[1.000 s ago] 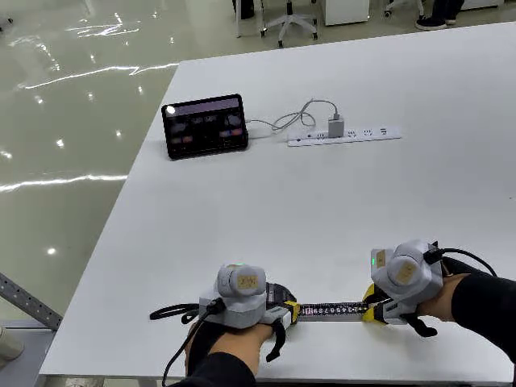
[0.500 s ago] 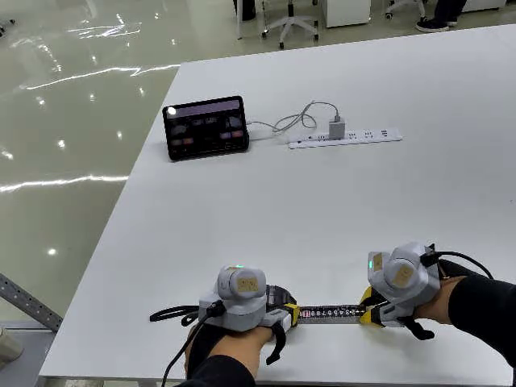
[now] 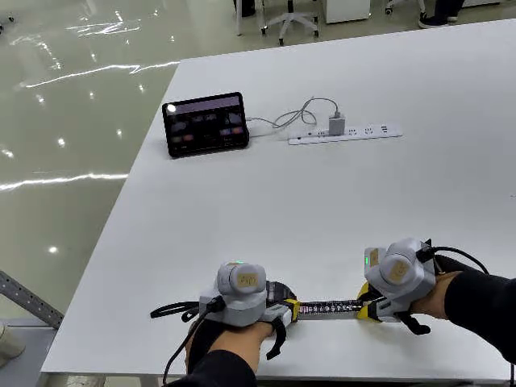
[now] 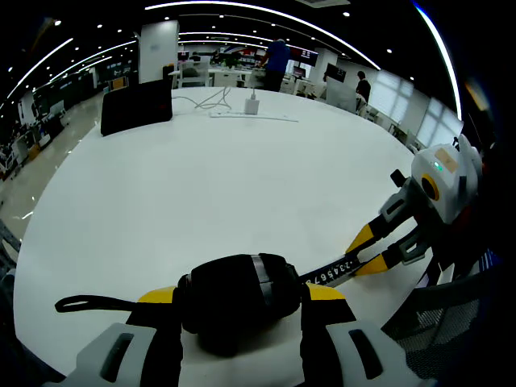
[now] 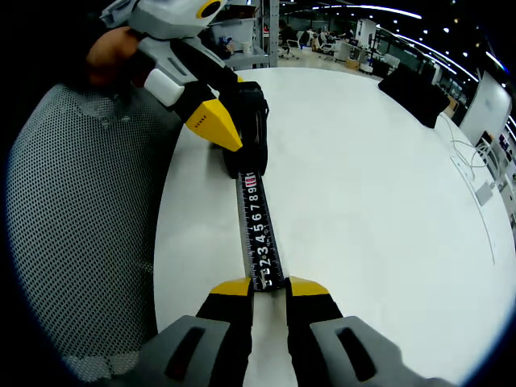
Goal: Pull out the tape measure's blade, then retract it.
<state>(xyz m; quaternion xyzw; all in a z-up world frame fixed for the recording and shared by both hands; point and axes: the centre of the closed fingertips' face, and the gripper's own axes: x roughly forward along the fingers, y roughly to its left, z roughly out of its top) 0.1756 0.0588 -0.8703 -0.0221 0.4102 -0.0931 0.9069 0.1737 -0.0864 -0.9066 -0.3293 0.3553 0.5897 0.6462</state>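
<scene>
Tape measure (image 4: 235, 314): black case at bottom centre of the L gripper view, sitting on the white table (image 3: 322, 201) close to its near edge. In head view it's at bottom centre (image 3: 276, 295), partly hidden by the gripper on it. A black wrist strap (image 4: 87, 305) trails off the case toward lower left.

The blade (image 5: 258, 234) is out a short way and lies flat on the table. In the R gripper view it runs from the case at upper centre-left down to bottom centre, w/ printed numerals readable. In head view the blade (image 3: 326, 307) spans btwn the two grippers along the bottom of the frame.

L gripper (image 4: 240, 292) is clamped on the case, one yellow-tipped jaw each side. R gripper (image 5: 270, 287) is closed on the blade's free end, w/ the tip pinched btwn its jaws.

Further out, upper-centre of head view: a dark tablet (image 3: 205, 124) propped on the table. A white cable (image 3: 290, 119) runs right from the tablet to a charger (image 3: 336, 126), which sits in a white power strip (image 3: 345, 135). Grey mesh (image 5: 72, 242) takes the left side of the R gripper view.
</scene>
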